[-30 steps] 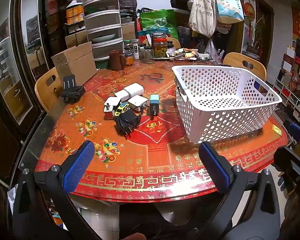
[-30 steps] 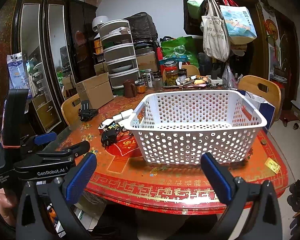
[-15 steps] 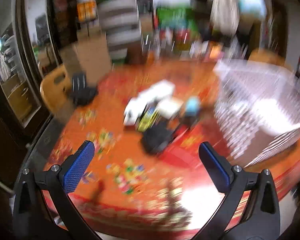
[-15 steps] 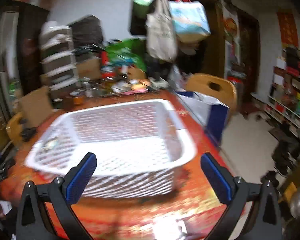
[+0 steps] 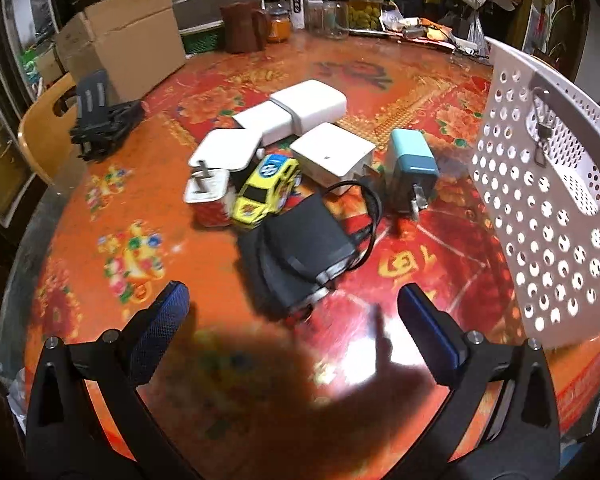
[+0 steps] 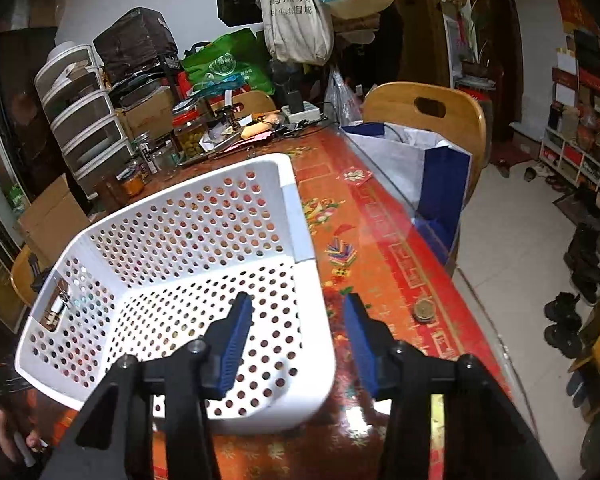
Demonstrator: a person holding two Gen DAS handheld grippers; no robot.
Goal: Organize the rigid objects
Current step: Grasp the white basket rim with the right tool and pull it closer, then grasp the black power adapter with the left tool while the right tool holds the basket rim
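In the left wrist view a pile of small objects lies on the red table: a black power adapter (image 5: 304,248) with its cord, a yellow toy car (image 5: 266,190), a teal charger (image 5: 412,168), and several white chargers (image 5: 308,110). My left gripper (image 5: 292,304) is open and empty, just short of the black adapter. The white perforated basket (image 5: 548,200) stands to the right. In the right wrist view my right gripper (image 6: 298,316) is open, straddling the empty basket's near right wall (image 6: 316,312), one finger inside and one outside.
A black folding stand (image 5: 100,120) and a cardboard box (image 5: 128,44) sit at the table's left. Jars (image 5: 360,8) and clutter line the far edge. A coin (image 6: 425,312), a blue-white bag (image 6: 424,172) and a wooden chair (image 6: 424,116) are at the basket's right.
My left gripper moved forward and down to the pile of objects. My right gripper swung to the basket's right side, came down over its wall and narrowed its opening.
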